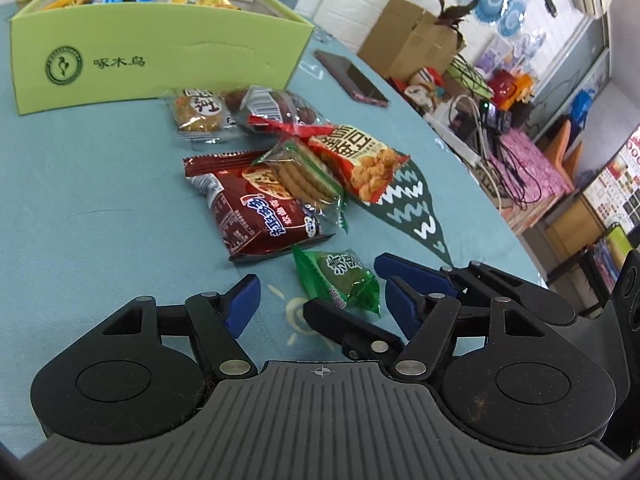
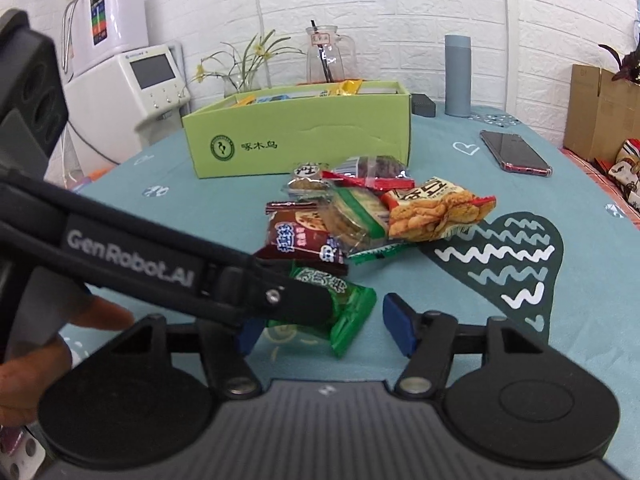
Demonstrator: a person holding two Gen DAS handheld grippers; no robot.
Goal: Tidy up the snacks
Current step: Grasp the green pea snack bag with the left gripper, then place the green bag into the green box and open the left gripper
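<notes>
Jaws of both grippers stand spread wide, grasping nothing. Nearest, the left gripper (image 1: 316, 300) and right gripper (image 2: 324, 320) crowd a green snack packet (image 2: 340, 308) lying on the blue counter (image 1: 80, 200); one left finger rests across it. Just beyond sits a dark red cookie pack (image 1: 256, 212), touching a clear biscuit sleeve (image 1: 304, 176) and an orange snack bag (image 1: 360, 164). Farther back stands a green box (image 2: 300, 140) with more snacks inside, a phone (image 2: 516, 152) to its right.
</notes>
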